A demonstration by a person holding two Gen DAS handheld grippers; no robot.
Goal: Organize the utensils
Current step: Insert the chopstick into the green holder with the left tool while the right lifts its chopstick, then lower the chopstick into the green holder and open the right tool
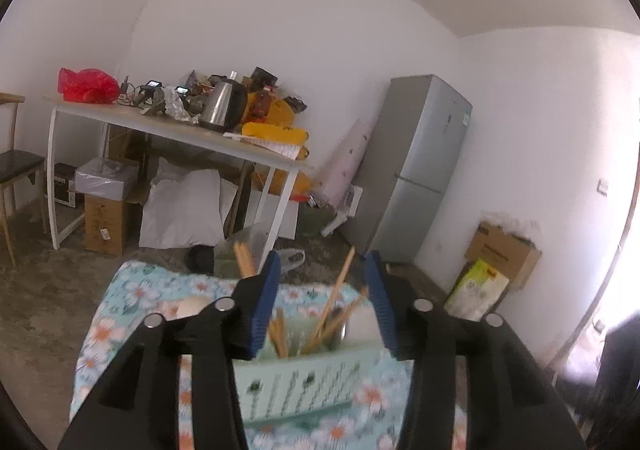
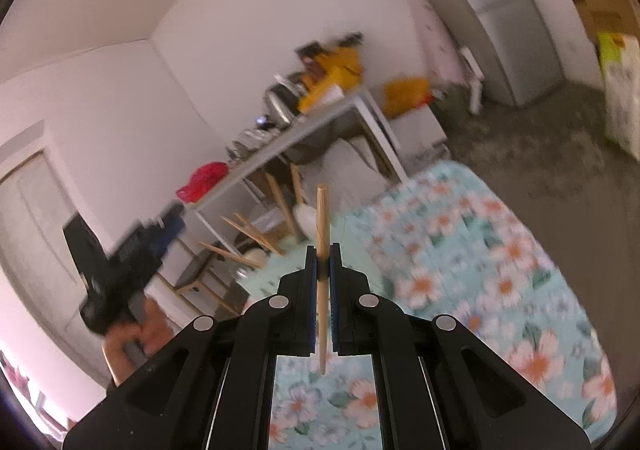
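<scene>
In the left wrist view my left gripper (image 1: 324, 262) is open, its blue pads (image 1: 264, 302) standing apart just above a mint-green slotted utensil basket (image 1: 304, 378). Several wooden chopsticks (image 1: 340, 290) stand tilted in the basket; none is between the pads. In the right wrist view my right gripper (image 2: 325, 250) is shut on a single wooden chopstick (image 2: 322, 210), held upright over the floral tablecloth (image 2: 500, 270). To its left are the basket (image 2: 276, 270), its chopsticks (image 2: 248, 234), and the blurred left gripper (image 2: 132, 250) in a person's hand (image 2: 136, 334).
A white desk (image 1: 120, 118) across the room carries a kettle (image 1: 224, 106), a red bag (image 1: 86, 84) and clutter, with boxes beneath. A grey fridge (image 1: 416, 158) stands at the right, cardboard boxes (image 1: 504, 254) by the wall, and a chair (image 1: 16, 166) at the far left.
</scene>
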